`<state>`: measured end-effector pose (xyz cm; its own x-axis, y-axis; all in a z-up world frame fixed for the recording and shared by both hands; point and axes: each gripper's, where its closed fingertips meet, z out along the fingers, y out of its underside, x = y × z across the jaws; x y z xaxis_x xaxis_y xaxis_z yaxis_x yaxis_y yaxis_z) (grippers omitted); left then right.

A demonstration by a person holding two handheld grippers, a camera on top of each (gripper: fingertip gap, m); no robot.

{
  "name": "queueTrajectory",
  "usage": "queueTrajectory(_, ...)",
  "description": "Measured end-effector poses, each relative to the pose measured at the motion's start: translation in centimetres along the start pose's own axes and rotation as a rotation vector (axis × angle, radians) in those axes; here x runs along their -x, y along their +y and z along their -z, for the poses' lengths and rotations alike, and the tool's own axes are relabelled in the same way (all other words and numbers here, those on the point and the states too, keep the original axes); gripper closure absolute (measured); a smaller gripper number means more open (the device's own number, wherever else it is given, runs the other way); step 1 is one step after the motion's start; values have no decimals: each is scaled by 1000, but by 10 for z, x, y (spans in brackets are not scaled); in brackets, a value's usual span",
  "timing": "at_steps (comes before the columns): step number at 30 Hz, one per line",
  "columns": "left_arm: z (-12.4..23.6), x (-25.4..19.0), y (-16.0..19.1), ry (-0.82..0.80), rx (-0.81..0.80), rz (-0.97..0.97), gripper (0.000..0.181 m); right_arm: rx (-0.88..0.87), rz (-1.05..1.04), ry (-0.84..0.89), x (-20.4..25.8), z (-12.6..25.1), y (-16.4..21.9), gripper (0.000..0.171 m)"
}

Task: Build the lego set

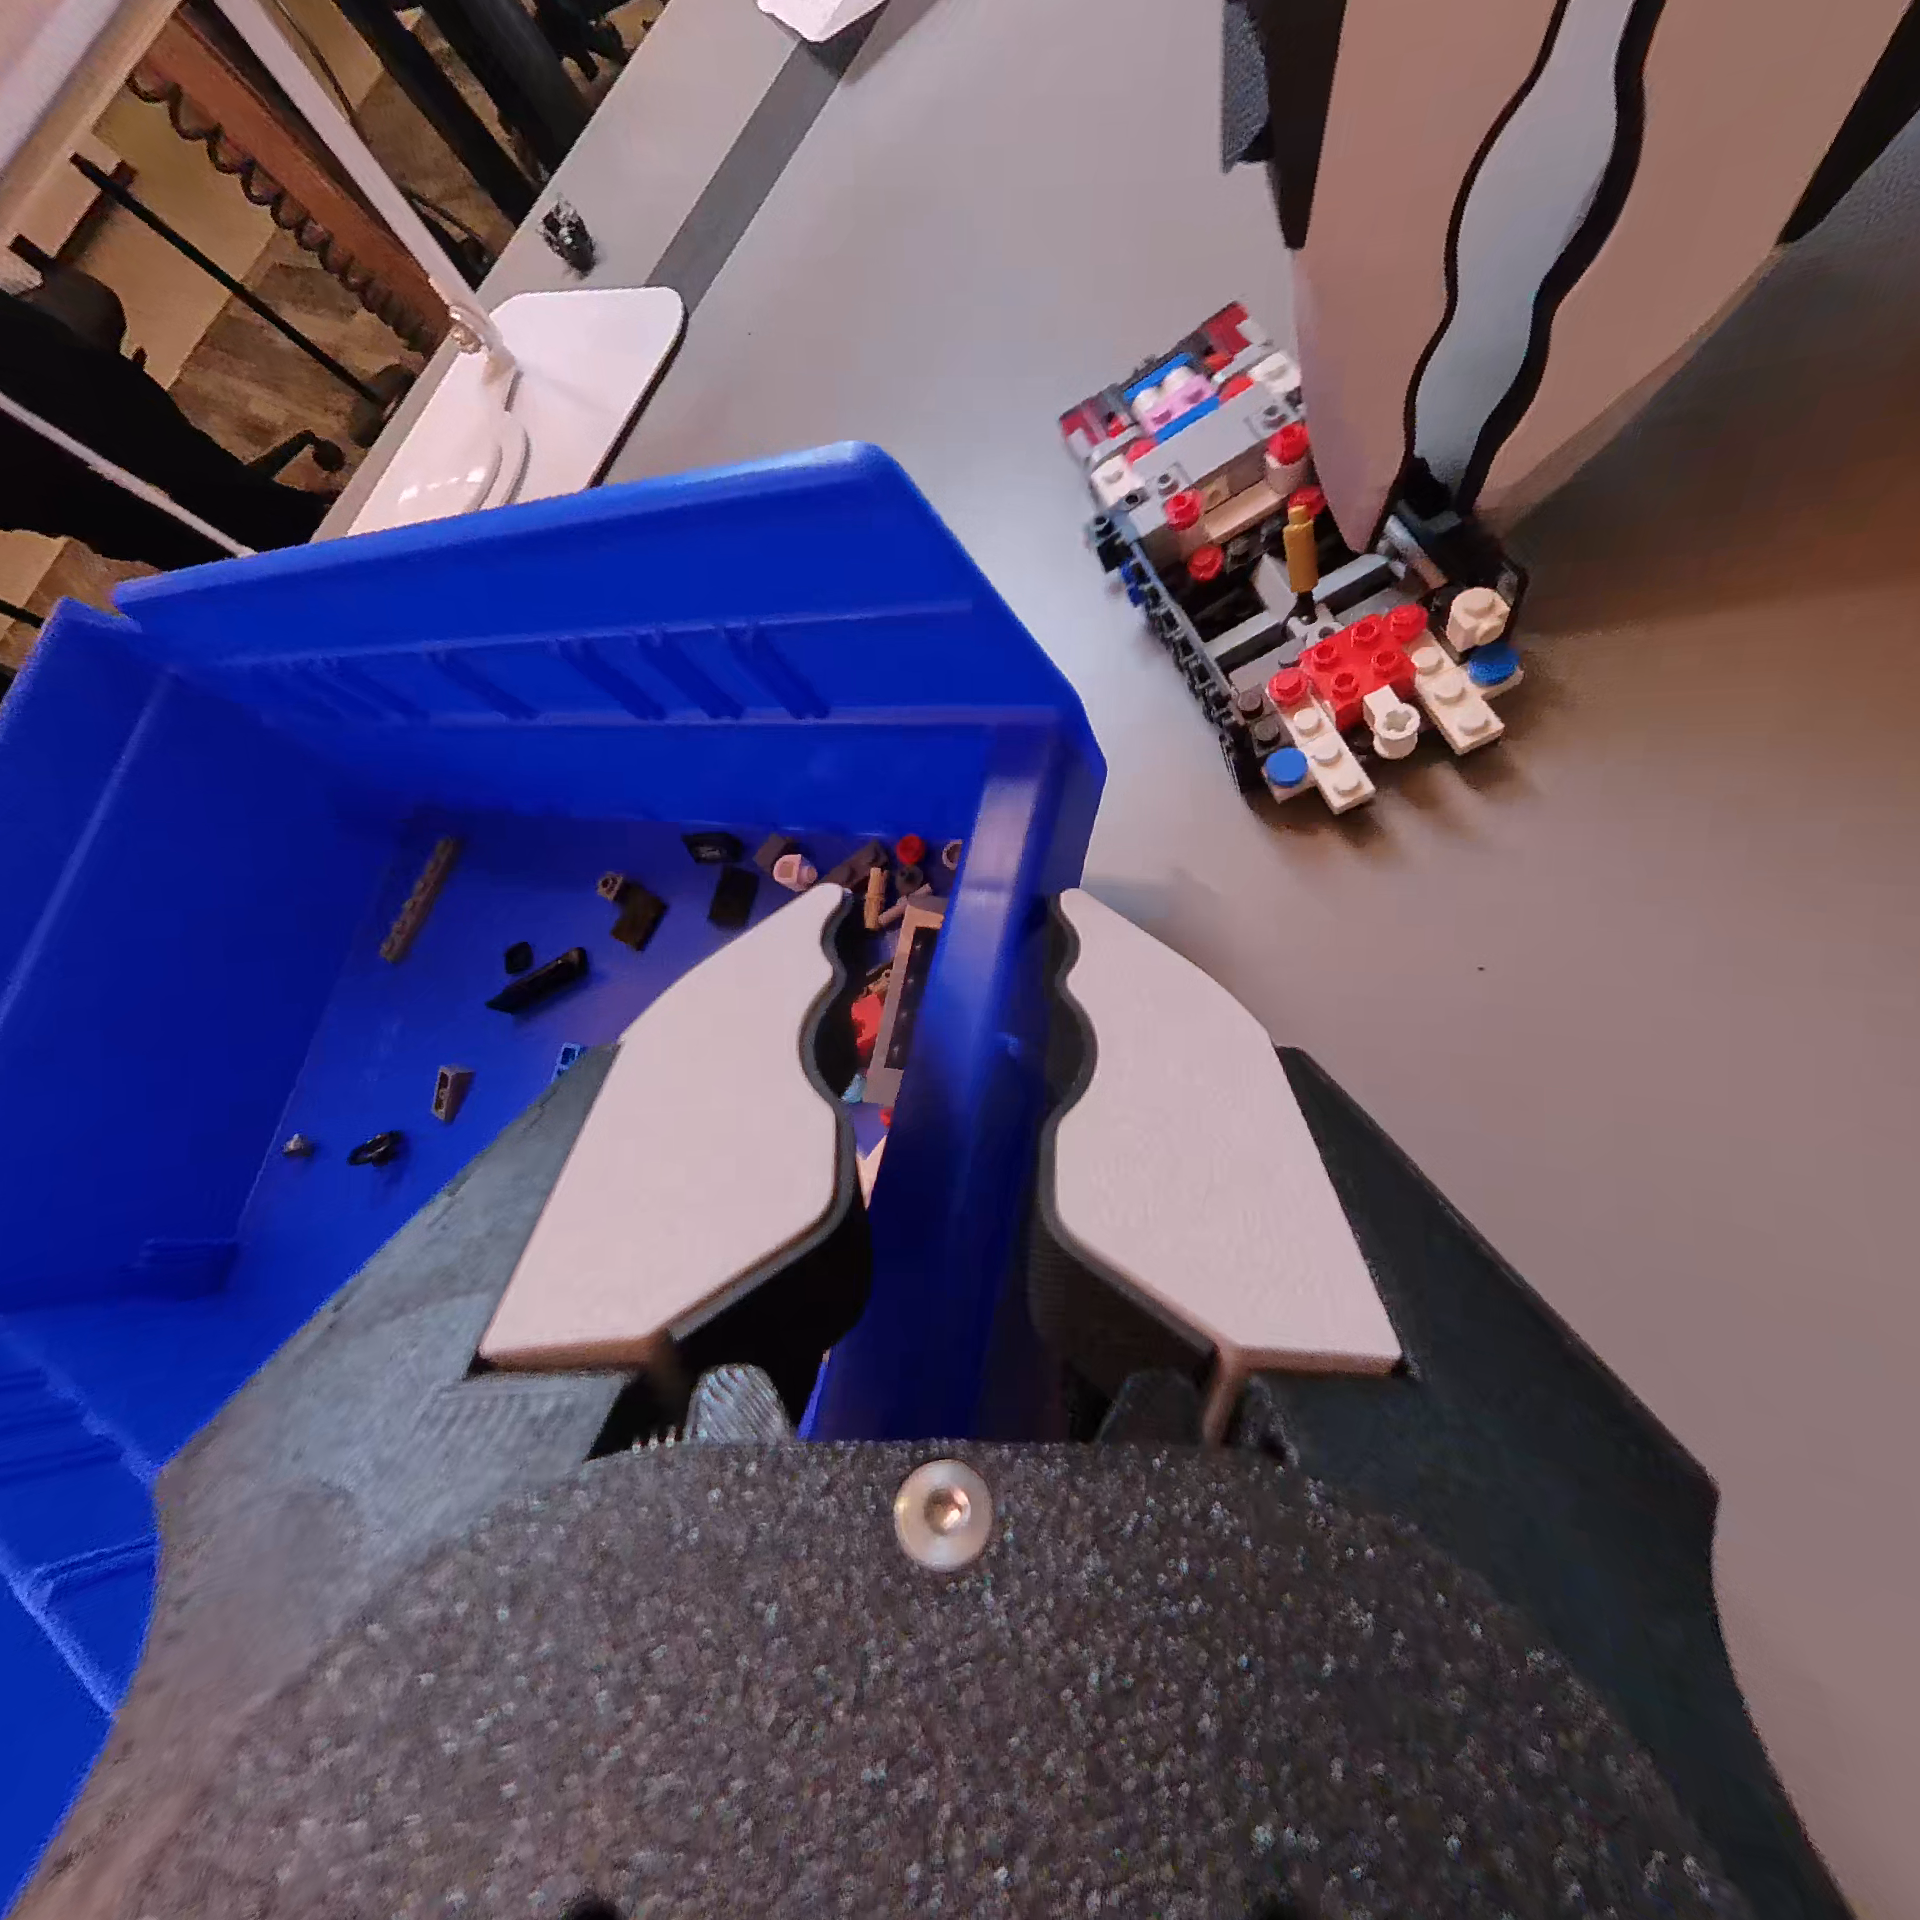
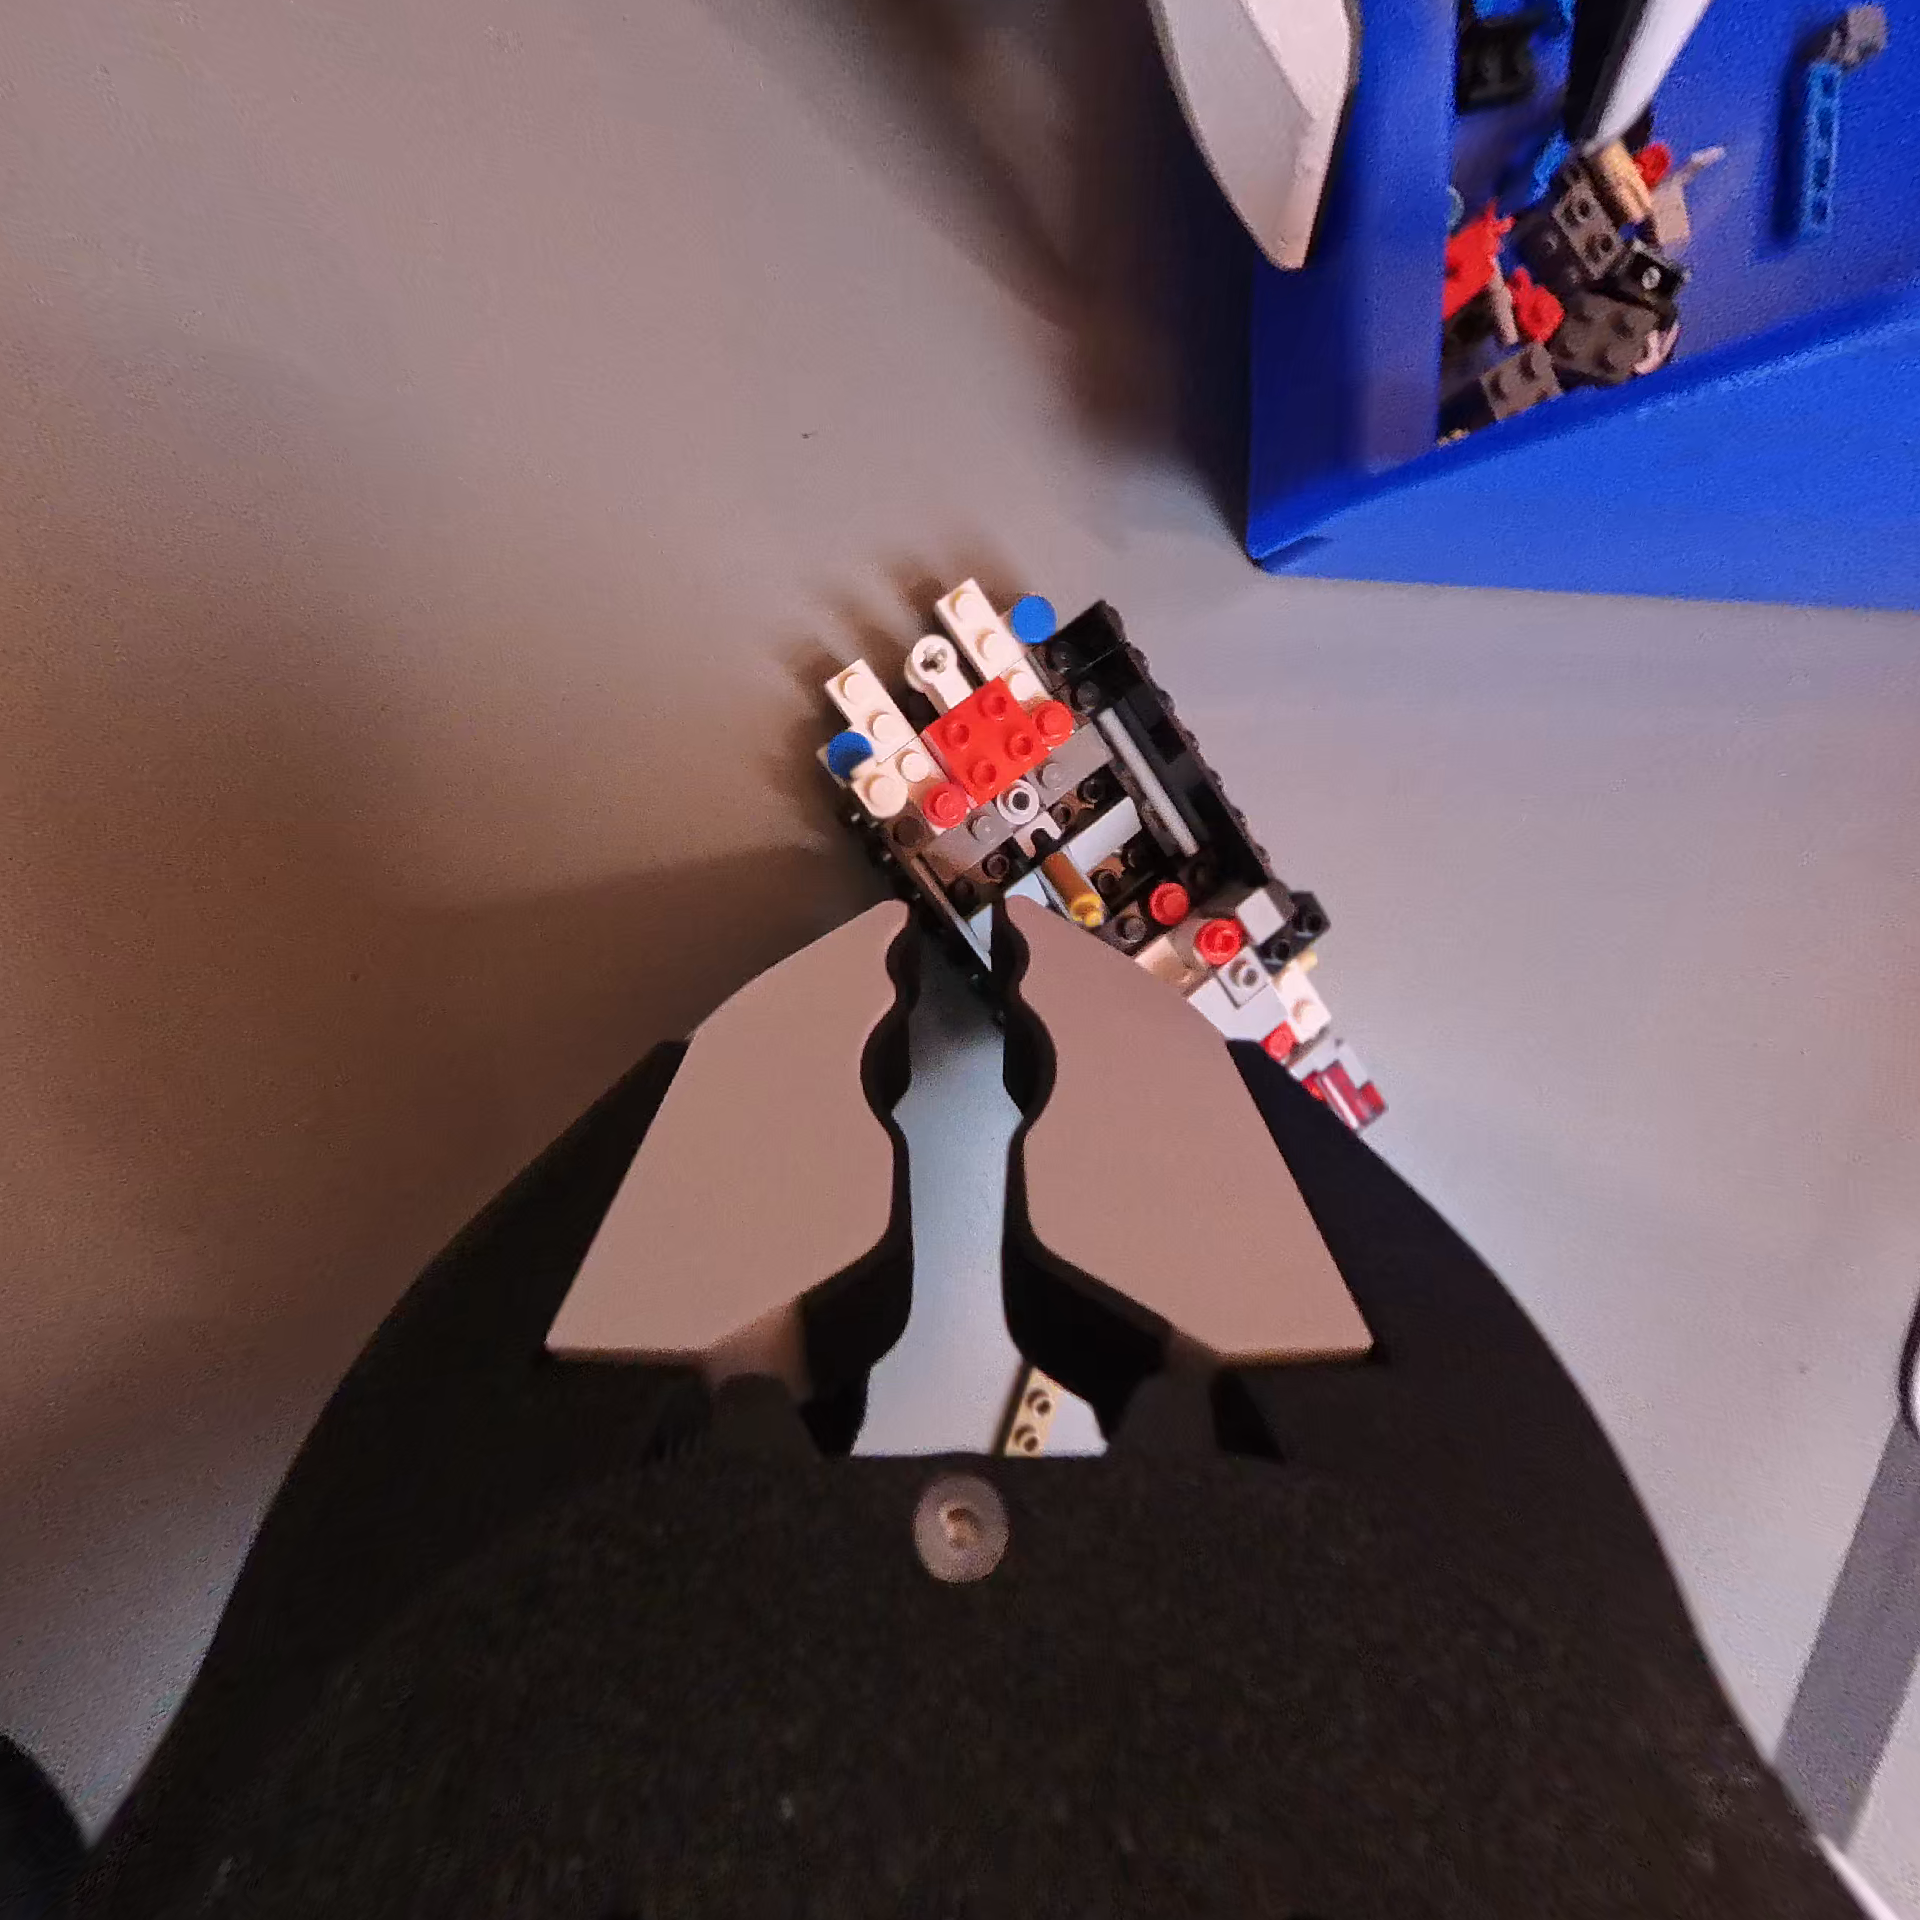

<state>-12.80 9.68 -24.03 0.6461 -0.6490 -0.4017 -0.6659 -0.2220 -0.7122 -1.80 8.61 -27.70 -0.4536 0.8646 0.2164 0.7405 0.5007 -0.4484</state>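
Observation:
A partly built lego model (image 1: 1299,582) of black, grey, white and red bricks lies on the grey table; it also shows in the right wrist view (image 2: 1039,779). My right gripper (image 2: 958,914) is shut on the model's black side edge and reaches down from the top right in the left wrist view (image 1: 1413,520). My left gripper (image 1: 945,904) straddles the right wall of a blue bin (image 1: 623,540), one finger inside and one outside, shut on that wall. Loose lego pieces (image 1: 540,977) lie in the bin, piled in a corner (image 2: 1558,291).
The blue bin (image 2: 1662,499) stands close to the model, with a strip of bare table between them. A white lamp base (image 1: 540,395) sits behind the bin near the table's far edge. A small tan piece (image 2: 1029,1413) lies on the table under my right gripper.

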Motion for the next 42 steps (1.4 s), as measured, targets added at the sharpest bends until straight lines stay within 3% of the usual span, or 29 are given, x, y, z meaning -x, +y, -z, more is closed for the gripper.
queueTrajectory(14,4,27,16,-129,43,-23,151,90,-178,93,1,17,32,163)
queueTrajectory(21,21,31,-16,-104,-168,63,150,-83,-282,139,-8,51,19,152)
queueTrajectory(24,31,34,-30,-111,-269,85,154,-195,-332,273,-40,76,11,143)
queueTrajectory(28,39,34,-41,-139,-354,72,172,-320,-406,524,-106,112,8,138)
queueTrajectory(31,38,31,-43,-145,-373,52,181,-404,-483,686,-163,138,4,136)
queueTrajectory(35,28,24,-38,-131,-347,26,181,-477,-559,879,-239,165,2,126)
queueTrajectory(39,23,16,-38,-99,-345,21,181,-495,-623,1040,-308,169,-1,105)
queueTrajectory(42,19,12,-35,-85,-332,16,181,-458,-598,1132,-340,165,-7,100)
